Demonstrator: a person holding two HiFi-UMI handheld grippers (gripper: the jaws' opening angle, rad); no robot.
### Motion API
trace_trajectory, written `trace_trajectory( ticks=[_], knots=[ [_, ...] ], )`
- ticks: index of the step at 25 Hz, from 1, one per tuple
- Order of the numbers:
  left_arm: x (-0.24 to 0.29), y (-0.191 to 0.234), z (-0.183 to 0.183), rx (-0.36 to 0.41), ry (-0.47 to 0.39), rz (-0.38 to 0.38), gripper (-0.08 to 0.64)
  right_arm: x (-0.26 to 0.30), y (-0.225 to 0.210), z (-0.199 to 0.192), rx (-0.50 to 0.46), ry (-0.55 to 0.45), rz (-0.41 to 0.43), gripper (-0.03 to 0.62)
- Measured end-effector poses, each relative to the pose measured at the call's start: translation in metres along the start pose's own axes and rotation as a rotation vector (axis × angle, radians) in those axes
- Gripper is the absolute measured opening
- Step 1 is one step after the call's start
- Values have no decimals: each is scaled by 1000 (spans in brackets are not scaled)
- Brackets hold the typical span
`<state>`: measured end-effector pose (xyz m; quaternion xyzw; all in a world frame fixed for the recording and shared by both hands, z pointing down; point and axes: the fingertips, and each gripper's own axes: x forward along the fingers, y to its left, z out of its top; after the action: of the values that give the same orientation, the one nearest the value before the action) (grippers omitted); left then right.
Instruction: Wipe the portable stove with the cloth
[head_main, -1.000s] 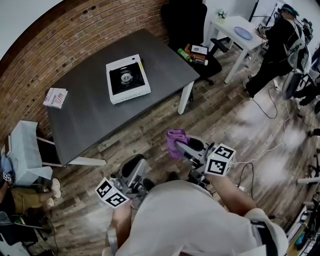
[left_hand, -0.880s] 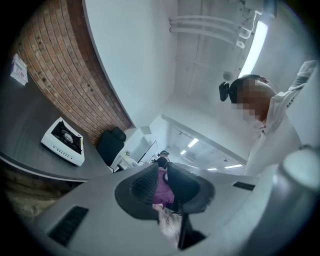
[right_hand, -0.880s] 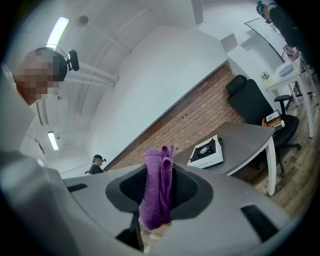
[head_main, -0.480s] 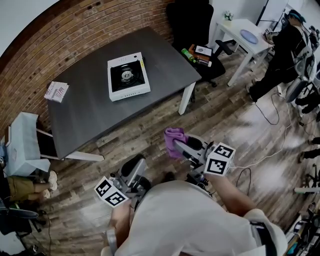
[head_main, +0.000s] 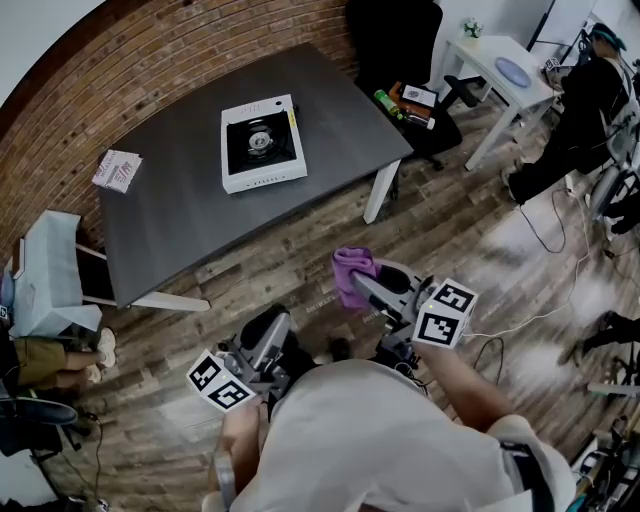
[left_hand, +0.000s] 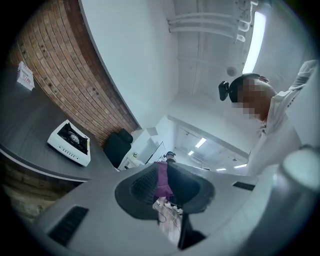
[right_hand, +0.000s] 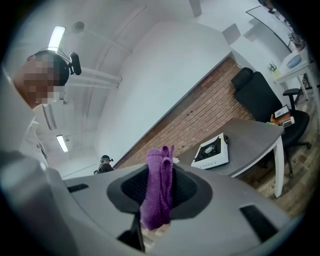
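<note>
Left tool (head_main: 268, 330): grey plastic body, dark ribbed pads, marker cube at the rear. Pads stand a narrow gap apart and hold nothing. It is on the person's side of the stove (head_main: 262, 143), well apart from it and above the wood-plank floor (head_main: 300, 255).

Right tool (head_main: 362, 288): same build, pads pinched onto the cloth (right_hand: 159, 190). The cloth is purple, soft and knit-textured, bunched into a narrow fold. Its long axis runs along the pads, the top end stands past the tips and the lower end hangs loose. It is well apart from the stove and not touching it.

Desk (head_main: 180, 210): dark grey matte top, white legs.

Stove: flat white box, black recessed top, round metal burner at centre. It sits near the desk's middle, its dotted control face turned toward the person and its long axis along that face.

Left of the stove, near the desk edge, lies a small white packet (head_main: 117, 170). Beyond the stove, to its right, is a black office chair (head_main: 392, 40).
</note>
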<state>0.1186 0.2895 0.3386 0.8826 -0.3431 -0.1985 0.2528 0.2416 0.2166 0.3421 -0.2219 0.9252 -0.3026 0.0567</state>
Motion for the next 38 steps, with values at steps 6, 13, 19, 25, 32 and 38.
trace_trajectory(
  ticks=[6,13,19,25,32,38],
  knots=[
    [7,25,18,0,3,-19,64,23,-13,3,-30,18,-44,98],
    [12,80,56,-7,17,-38,63,79,-34,12,-16,18,-101,98],
    [8,135,98,-14,38,-56,60,142,-44,28,-20,6,-142,98],
    [-1,183,134,-23,53,-81,57,195,-49,33,-8,14,-184,100],
    [-13,223,152,-45,79,-110,54,237,-52,33,18,17,-228,103],
    [-17,240,158,-62,83,-120,54,253,-56,35,35,14,-244,101]
  ],
)
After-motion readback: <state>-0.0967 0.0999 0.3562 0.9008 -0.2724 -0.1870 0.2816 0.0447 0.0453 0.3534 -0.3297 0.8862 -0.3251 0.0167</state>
